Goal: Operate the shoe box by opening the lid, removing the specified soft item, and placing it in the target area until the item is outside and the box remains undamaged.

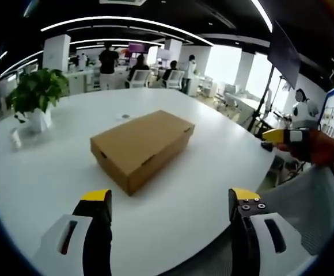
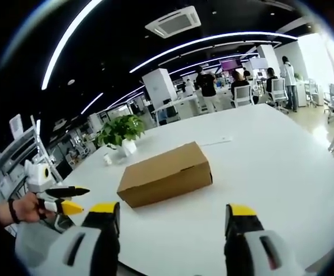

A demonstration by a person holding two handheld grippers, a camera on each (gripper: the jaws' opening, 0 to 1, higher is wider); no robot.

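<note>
Shoe box of brown cardboard lies closed on the white table in the left gripper view, near the middle, with its lid fully down. The left gripper hovers in front of it, well apart from the box, with its jaws wide apart and nothing between them; a potted plant stands far to the side. In the right gripper view the same box rests closed, and the right gripper is also spread open and empty above the table edge. I judge the task has not started: lid unopened, soft item inside unseen, placing all left.
</note>
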